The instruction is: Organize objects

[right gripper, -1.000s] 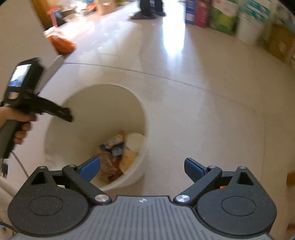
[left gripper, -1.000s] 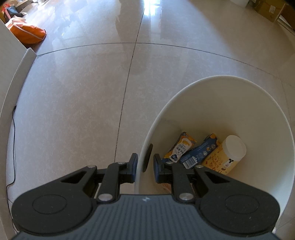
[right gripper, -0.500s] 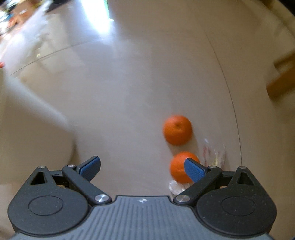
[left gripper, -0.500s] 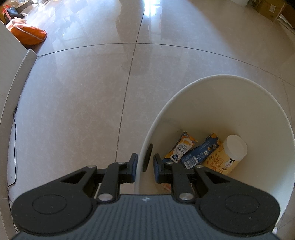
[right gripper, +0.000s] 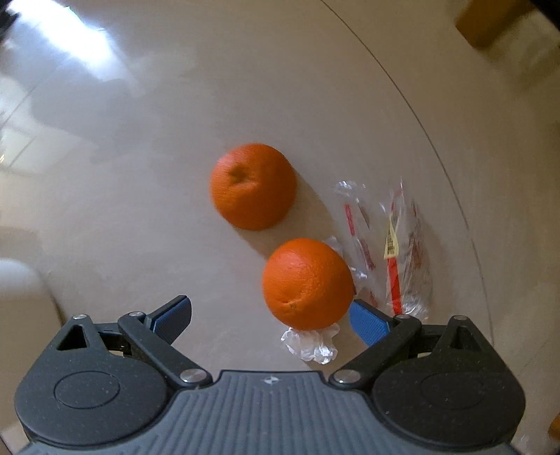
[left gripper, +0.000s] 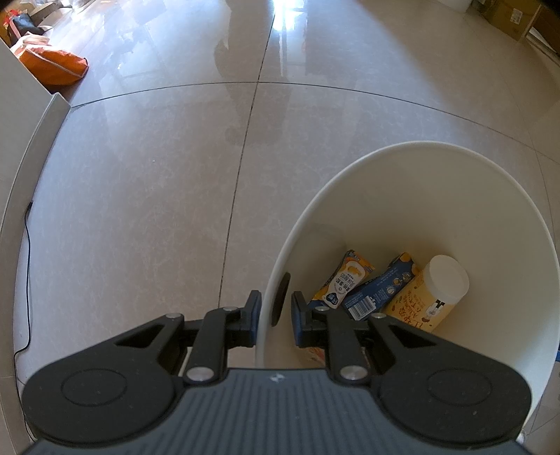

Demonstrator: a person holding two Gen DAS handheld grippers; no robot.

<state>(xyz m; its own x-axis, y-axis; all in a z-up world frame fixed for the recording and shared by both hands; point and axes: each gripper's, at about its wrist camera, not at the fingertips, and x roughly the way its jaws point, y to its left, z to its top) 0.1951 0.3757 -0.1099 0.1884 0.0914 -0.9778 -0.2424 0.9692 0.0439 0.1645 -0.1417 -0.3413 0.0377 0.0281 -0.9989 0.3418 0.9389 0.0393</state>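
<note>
In the left wrist view, my left gripper is shut on the near rim of a tall white bin, one finger outside and one inside. At the bin's bottom lie a yellow pouch, a blue carton and a yellow jar with a white lid. In the right wrist view, my right gripper points down at the floor and stands open. Two oranges lie there: the nearer orange sits just ahead of the right blue pad, and the farther orange lies beyond it. Nothing touches the pads.
Clear plastic wrappers with red print lie right of the oranges, and a crumpled bit of plastic pokes out under the nearer one. An orange bag, a white panel and a black cable are on the left. Cardboard boxes stand far right.
My right gripper has swung away from the bin and dropped toward the two oranges, which now look much larger. The left gripper has kept its hold on the rim.
</note>
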